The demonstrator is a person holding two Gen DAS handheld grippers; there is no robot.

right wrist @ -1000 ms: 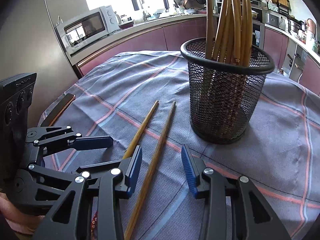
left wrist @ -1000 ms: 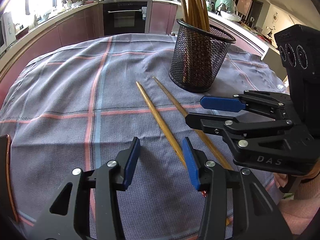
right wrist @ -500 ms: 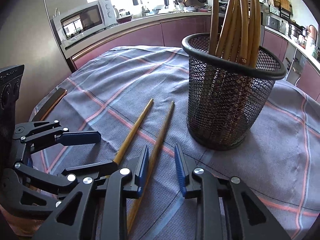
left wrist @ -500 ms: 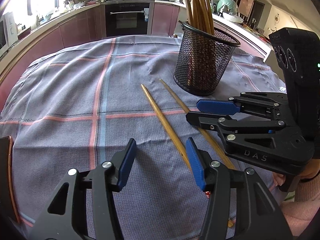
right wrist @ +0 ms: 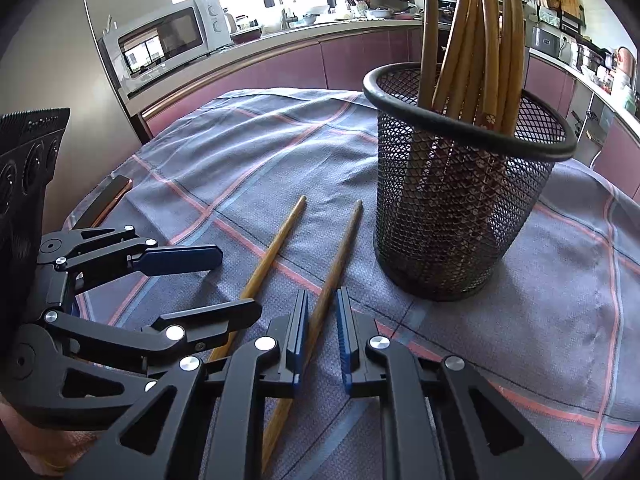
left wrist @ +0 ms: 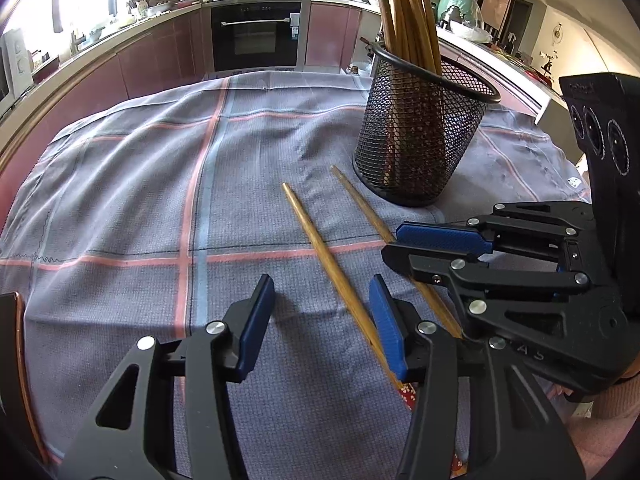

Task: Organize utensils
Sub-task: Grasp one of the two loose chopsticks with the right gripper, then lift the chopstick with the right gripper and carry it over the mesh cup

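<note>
Down low, right gripper [right wrist: 322, 322] angled steeply toward the tablecloth [right wrist: 224, 152], jaws closing with the right-hand chopstick [right wrist: 332, 272] between them; a sliver of gap showed on each side, pads [right wrist: 299, 332] not yet pressing it. Left gripper [left wrist: 320, 316] tilted down at a similar angle, jaws closing too yet well spread, straddling cloth with the left-hand chopstick [left wrist: 320, 248] passing just inside its right finger; no contact seen. Both grippers sat side by side, close together, the left one's fingers lying across the left-hand chopstick in the right wrist view. A bit of hand and pink sleeve [left wrist: 600, 432] showed behind the right gripper.

Both loose chopsticks lay flat on the cloth, nearly parallel, thin ends toward the mesh holder [right wrist: 460, 208]. Holder stood upright just beyond them, already filled with a bundle of wooden chopsticks [right wrist: 472, 40] leaning against its rim.

Farther out: microwave [right wrist: 172, 40] on the counter, built-in oven [left wrist: 256, 36] in the dark-red cabinets.
</note>
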